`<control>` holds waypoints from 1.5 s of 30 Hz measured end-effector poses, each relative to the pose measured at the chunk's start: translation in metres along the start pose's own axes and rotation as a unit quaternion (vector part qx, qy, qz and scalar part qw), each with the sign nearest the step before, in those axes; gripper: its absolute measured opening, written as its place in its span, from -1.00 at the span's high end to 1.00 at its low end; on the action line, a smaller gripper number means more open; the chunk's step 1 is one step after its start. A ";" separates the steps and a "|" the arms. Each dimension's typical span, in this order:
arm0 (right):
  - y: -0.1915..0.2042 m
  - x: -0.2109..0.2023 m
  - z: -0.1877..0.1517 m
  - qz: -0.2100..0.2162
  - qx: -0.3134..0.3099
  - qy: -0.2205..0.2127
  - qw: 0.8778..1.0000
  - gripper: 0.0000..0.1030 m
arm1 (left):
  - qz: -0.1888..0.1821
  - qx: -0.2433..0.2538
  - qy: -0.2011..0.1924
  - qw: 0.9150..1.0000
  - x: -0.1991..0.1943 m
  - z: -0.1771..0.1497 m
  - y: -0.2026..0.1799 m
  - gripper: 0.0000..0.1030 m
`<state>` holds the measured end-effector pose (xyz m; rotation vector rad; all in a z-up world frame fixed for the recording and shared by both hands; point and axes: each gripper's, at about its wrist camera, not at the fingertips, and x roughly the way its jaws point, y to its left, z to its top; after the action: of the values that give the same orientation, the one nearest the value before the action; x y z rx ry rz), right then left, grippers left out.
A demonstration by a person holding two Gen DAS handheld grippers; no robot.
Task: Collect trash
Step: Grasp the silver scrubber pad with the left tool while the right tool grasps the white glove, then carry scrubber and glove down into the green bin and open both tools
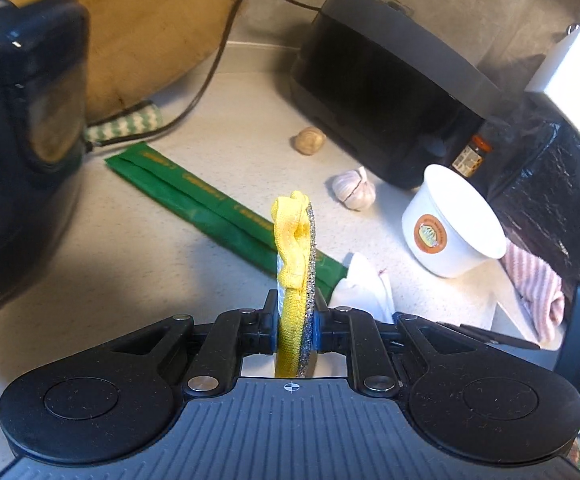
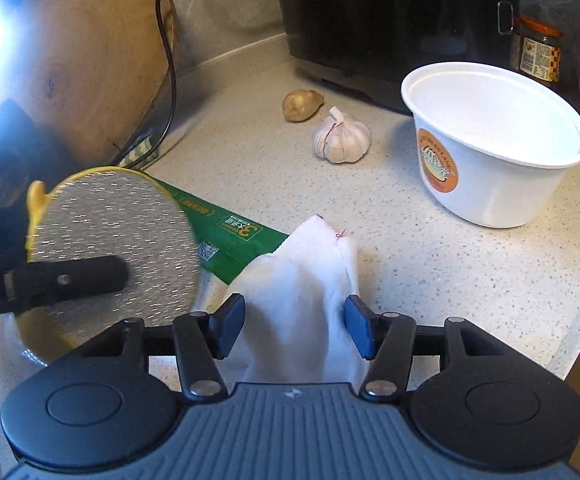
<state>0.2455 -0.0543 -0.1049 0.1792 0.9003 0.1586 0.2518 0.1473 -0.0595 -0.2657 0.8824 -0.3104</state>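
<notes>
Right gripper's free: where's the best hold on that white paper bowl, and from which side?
Pinch the white paper bowl by its near rim, coming from above. It stands upright, mouth open, too wide to span. The right gripper is open astride the white cloth.

Both tools look the same. The left gripper (image 1: 294, 320) has a grey ribbed body with a small crosshair mark, two round black discs, black link arms and silver rivets. The right gripper (image 2: 294, 326) has the same build, with blue pads (image 2: 229, 322) on its fingers.
</notes>
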 end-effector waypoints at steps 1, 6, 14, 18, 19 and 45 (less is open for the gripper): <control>0.002 0.001 0.000 -0.003 -0.003 0.001 1.000 -0.09 | 0.010 0.005 -0.001 1.000 -0.002 -0.001 -0.001 0.64; 0.009 0.001 -0.002 -0.014 -0.025 0.007 1.000 -0.16 | 0.042 0.039 -0.008 0.998 -0.008 -0.004 -0.007 0.64; 0.020 -0.002 -0.007 -0.037 -0.052 0.011 0.998 0.19 | 0.050 0.062 -0.006 0.997 -0.013 -0.011 -0.011 0.64; 0.013 -0.013 -0.005 -0.014 -0.028 0.020 0.999 0.82 | 0.034 0.063 0.004 0.997 -0.015 -0.015 -0.014 0.64; 0.012 -0.019 -0.006 -0.016 -0.027 0.014 0.999 0.82 | 0.027 0.064 0.008 0.998 -0.016 -0.016 -0.016 0.64; -0.169 -0.154 -0.211 -0.122 0.250 0.054 0.959 0.82 | -0.161 0.243 0.282 0.914 0.060 -0.171 -0.176 0.64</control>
<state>-0.0043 -0.2328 -0.1530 0.5306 1.0516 -0.2959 0.1255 -0.0544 -0.1447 0.1606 1.2938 -0.9312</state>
